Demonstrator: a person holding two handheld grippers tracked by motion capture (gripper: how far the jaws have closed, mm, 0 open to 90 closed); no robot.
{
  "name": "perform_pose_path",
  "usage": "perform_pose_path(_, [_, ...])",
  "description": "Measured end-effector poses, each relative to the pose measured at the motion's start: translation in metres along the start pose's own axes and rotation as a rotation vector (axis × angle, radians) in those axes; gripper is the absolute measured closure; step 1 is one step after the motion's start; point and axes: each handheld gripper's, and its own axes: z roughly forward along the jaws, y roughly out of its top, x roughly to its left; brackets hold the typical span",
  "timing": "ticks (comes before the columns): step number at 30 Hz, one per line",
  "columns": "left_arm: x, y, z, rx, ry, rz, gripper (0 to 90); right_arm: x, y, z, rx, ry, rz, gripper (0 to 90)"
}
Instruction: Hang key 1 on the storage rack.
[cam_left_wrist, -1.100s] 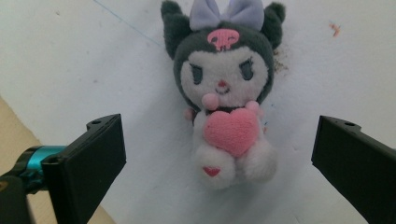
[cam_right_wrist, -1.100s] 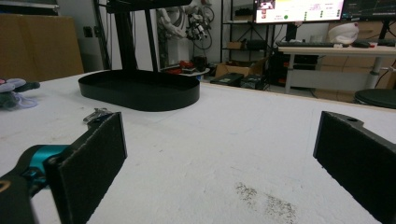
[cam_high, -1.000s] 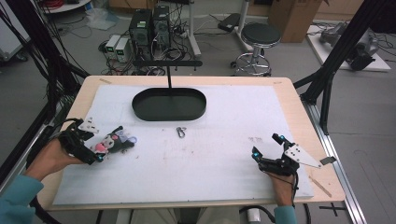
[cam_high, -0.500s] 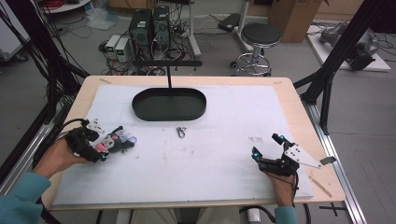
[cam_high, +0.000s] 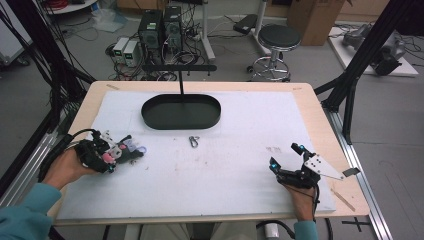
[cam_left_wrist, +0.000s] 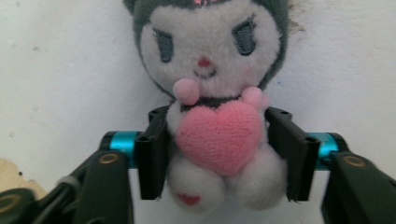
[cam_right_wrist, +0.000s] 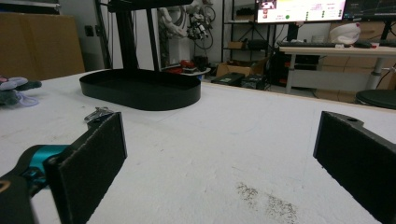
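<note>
A small plush doll (cam_left_wrist: 219, 135) with a grey hood and a pink heart lies on the white mat at the left (cam_high: 129, 148). My left gripper (cam_left_wrist: 218, 140) straddles its body. The jaws have just been closing, and both pads now press the doll's sides. In the high view the left gripper (cam_high: 119, 152) lies low on the mat, held by a hand in a teal sleeve. My right gripper (cam_high: 284, 156) rests near the front right of the mat. Its jaws stand wide open (cam_right_wrist: 224, 154) with nothing between them.
A black oval tray (cam_high: 150, 120) with an upright T-shaped stand (cam_high: 180, 67) sits at the back centre; the right gripper view shows the tray (cam_right_wrist: 140, 93) ahead. A small metal clip (cam_high: 193, 142) lies on the mat just in front of it. Wooden table edges frame the mat.
The left gripper's jaws have narrowed around the plush doll and the hand has shifted slightly. The right gripper has not moved.
</note>
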Motion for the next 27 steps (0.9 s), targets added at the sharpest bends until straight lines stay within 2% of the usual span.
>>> perform_pose_path(8, [0.0, 0.0005, -0.0006, 0.005, 0.008, -0.02, 51.3, 0.0, 0.0, 0.0, 0.001, -0.002, -0.002, 1.8])
perform_pose_path(10, [-0.0004, 0.0008, -0.0013, 0.008, 0.014, -0.006, 52.5, 0.0002, 0.0001, -0.0001, 0.004, -0.001, -0.002, 1.8])
perform_pose_path(17, [-0.0017, 0.001, -0.0022, 0.004, 0.021, 0.0, 53.5, 0.0004, 0.0002, 0.0001, 0.007, -0.002, 0.0, 1.8])
perform_pose_path(20, [-0.0032, 0.001, -0.0024, -0.011, 0.022, -0.003, 53.6, 0.0003, 0.0001, 0.0001, 0.006, -0.003, -0.001, 1.9])
perform_pose_path(24, [-0.0034, 0.002, -0.0052, -0.027, 0.031, 0.013, 54.1, 0.0003, 0.0001, 0.0001, 0.007, -0.003, -0.003, 1.9])
perform_pose_path(27, [-0.004, 0.0031, -0.0092, -0.073, 0.018, 0.017, 54.1, 0.0003, 0.0002, 0.0001, 0.007, -0.003, 0.0, 1.9])
